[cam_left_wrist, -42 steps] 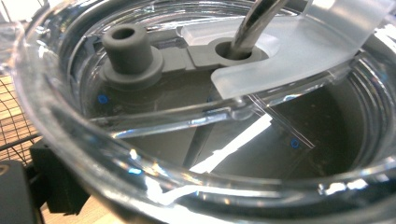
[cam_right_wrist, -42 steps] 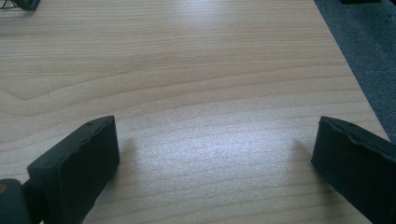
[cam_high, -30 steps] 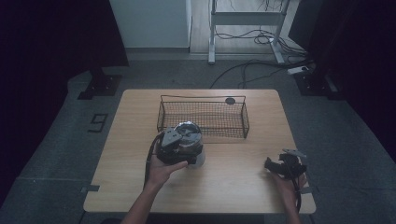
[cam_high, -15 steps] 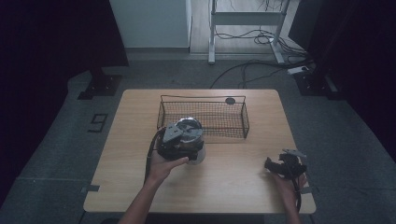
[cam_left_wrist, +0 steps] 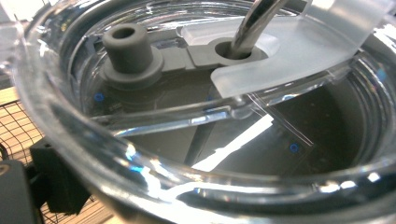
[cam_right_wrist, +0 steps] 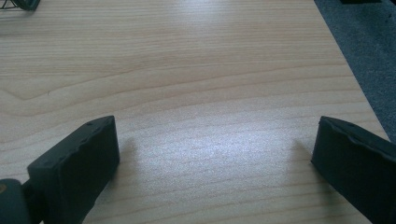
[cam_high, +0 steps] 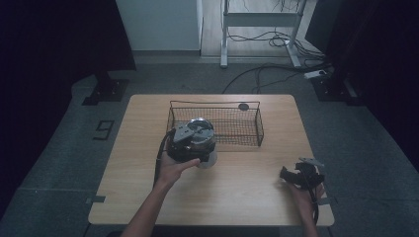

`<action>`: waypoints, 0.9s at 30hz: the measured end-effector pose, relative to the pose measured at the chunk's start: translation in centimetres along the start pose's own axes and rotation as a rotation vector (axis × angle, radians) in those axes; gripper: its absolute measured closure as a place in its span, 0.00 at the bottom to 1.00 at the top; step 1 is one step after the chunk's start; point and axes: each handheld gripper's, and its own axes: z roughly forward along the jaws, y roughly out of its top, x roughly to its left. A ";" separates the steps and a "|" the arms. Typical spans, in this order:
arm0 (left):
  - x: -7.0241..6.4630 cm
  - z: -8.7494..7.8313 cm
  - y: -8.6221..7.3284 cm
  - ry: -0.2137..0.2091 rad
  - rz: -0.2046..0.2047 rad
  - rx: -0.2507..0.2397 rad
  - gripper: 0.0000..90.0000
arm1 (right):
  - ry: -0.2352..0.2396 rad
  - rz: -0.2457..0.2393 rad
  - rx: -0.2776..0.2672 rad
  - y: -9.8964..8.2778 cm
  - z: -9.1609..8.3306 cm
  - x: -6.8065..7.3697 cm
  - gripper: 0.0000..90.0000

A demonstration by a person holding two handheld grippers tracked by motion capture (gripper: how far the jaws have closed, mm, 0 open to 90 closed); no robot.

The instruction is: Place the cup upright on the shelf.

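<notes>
Left tongs point(cam_high: 190, 143) grip a clear unlabelled lidded cup point(cam_left_wrist: 224, 116).

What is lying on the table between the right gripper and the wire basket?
Nothing: in the high view, bare wooden table separates the right gripper from the wire basket. The right gripper view also shows bare wood ahead.

I see a clear-lidded tumbler point(cam_high: 202, 148) with a metal straw point(cam_left_wrist: 252, 23), upright just before the wire basket point(cam_high: 247, 129).
</notes>
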 end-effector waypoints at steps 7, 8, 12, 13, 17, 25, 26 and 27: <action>0.2 0.2 0.4 0.010 0.000 0.000 0.05 | 0.000 0.000 0.000 0.0 0.0 0.0 0.01; 0.3 0.2 0.5 0.013 0.001 0.001 0.05 | 0.000 0.000 0.000 0.0 0.0 0.0 0.01; 0.5 0.2 0.7 0.017 -0.006 -0.003 0.05 | 0.000 0.000 0.000 0.0 0.0 0.0 0.01; 0.6 0.2 0.9 0.017 -0.009 -0.004 0.05 | 0.000 0.000 0.000 0.0 0.0 0.0 0.01; 0.7 0.2 1.4 0.024 -0.001 -0.005 0.05 | 0.000 0.000 0.002 0.0 0.0 0.0 0.01; 0.5 0.2 2.4 0.024 0.010 -0.009 0.05 | 0.000 0.000 0.004 0.0 0.0 0.0 0.01; 0.5 0.2 2.5 0.026 0.010 -0.010 0.05 | 0.000 -0.001 0.002 0.0 0.0 0.0 0.01; 0.5 0.2 2.6 0.028 0.012 -0.010 0.05 | 0.000 -0.001 0.003 0.0 0.0 0.0 0.01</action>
